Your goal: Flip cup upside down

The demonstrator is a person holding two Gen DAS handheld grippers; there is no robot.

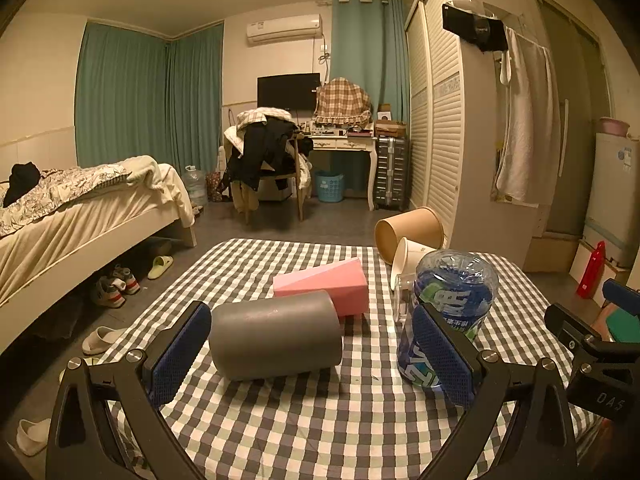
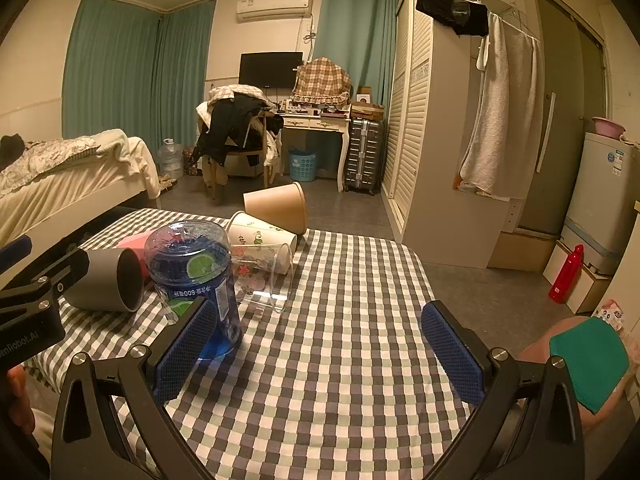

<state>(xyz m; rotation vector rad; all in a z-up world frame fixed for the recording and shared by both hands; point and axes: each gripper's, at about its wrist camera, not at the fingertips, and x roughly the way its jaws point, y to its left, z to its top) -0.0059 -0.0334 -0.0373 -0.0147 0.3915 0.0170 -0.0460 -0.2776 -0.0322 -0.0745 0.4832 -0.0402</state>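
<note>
A grey cup [image 1: 276, 334] lies on its side on the checked tablecloth [image 1: 304, 420], its mouth to the right. It also shows at the left of the right wrist view [image 2: 108, 280]. My left gripper [image 1: 312, 354] is open, its blue pads on either side of the grey cup's near end, not touching it. A blue plastic cup [image 1: 448, 316] stands upside down by the right pad [image 1: 444, 356]. My right gripper [image 2: 320, 354] is open and empty over bare cloth, the blue cup [image 2: 196, 280] just beyond its left pad [image 2: 186, 354].
A pink cup [image 1: 328, 284], a clear glass [image 2: 264, 280], a white paper cup [image 2: 260, 234] and a brown paper cup [image 2: 278, 206] lie on their sides at the far end of the table. The bed [image 1: 80, 216] stands left, a wardrobe [image 1: 440, 120] right.
</note>
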